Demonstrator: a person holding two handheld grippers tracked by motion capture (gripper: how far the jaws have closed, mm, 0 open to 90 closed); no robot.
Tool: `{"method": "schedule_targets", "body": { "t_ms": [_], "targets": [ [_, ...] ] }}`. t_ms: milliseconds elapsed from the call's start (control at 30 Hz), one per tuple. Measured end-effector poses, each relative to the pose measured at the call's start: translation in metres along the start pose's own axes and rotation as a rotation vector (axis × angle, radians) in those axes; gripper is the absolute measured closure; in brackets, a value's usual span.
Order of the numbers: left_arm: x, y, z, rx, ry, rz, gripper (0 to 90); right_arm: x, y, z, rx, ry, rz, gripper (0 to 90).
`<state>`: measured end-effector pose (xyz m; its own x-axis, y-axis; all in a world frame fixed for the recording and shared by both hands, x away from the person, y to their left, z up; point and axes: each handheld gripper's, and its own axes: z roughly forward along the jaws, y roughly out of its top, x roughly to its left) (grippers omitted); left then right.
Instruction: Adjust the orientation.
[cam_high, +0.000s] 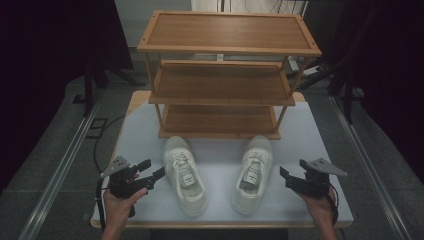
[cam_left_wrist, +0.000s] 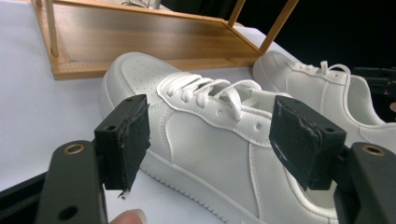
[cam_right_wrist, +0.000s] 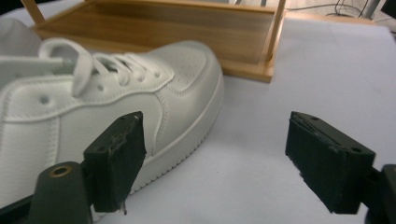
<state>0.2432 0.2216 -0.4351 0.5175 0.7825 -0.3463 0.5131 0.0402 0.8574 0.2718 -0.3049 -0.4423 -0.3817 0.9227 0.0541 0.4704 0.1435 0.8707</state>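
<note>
Two white lace-up sneakers stand side by side on the white table top, toes toward a wooden rack. The left shoe (cam_high: 185, 174) (cam_left_wrist: 205, 140) lies just right of my left gripper (cam_high: 152, 171) (cam_left_wrist: 210, 142), whose jaws stand open and empty, facing the shoe's side. The right shoe (cam_high: 253, 172) (cam_right_wrist: 93, 116) lies just left of my right gripper (cam_high: 292, 171) (cam_right_wrist: 219, 158), also open and empty, a short gap from the shoe's outer side. A hand holds each gripper near the table's front corners. The right shoe (cam_left_wrist: 317, 88) shows beyond the left one in the left gripper view.
A three-tier wooden shoe rack (cam_high: 225, 75) stands at the back of the table (cam_high: 135, 135), its bottom shelf (cam_left_wrist: 140, 42) (cam_right_wrist: 163, 28) right behind the shoes' toes. Grey floor with metal rails (cam_high: 60, 170) flanks the table. Dark curtains hang at both sides.
</note>
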Motion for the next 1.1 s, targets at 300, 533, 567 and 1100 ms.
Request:
{"method": "schedule_targets", "body": {
  "t_ms": [300, 533, 567, 1100],
  "targets": [
    [-0.002, 0.002, -0.003, -0.017, -0.002, -0.014, 29.2, 0.008, 0.009, -0.017, -0.086, -0.035, -0.002, 31.0],
    [-0.010, 0.007, -0.013, -0.033, -0.029, -0.010, 28.9, 0.021, 0.019, -0.032, -0.123, 0.020, 0.008, 34.5],
    [-0.010, 0.007, -0.013, -0.030, -0.028, -0.014, 29.0, 0.023, 0.020, -0.033, -0.131, 0.030, 0.011, 34.7],
    [-0.018, 0.008, -0.011, -0.009, -0.060, -0.025, 29.0, 0.085, 0.039, -0.048, -0.204, 0.245, -0.070, 64.3]
  ]
}}
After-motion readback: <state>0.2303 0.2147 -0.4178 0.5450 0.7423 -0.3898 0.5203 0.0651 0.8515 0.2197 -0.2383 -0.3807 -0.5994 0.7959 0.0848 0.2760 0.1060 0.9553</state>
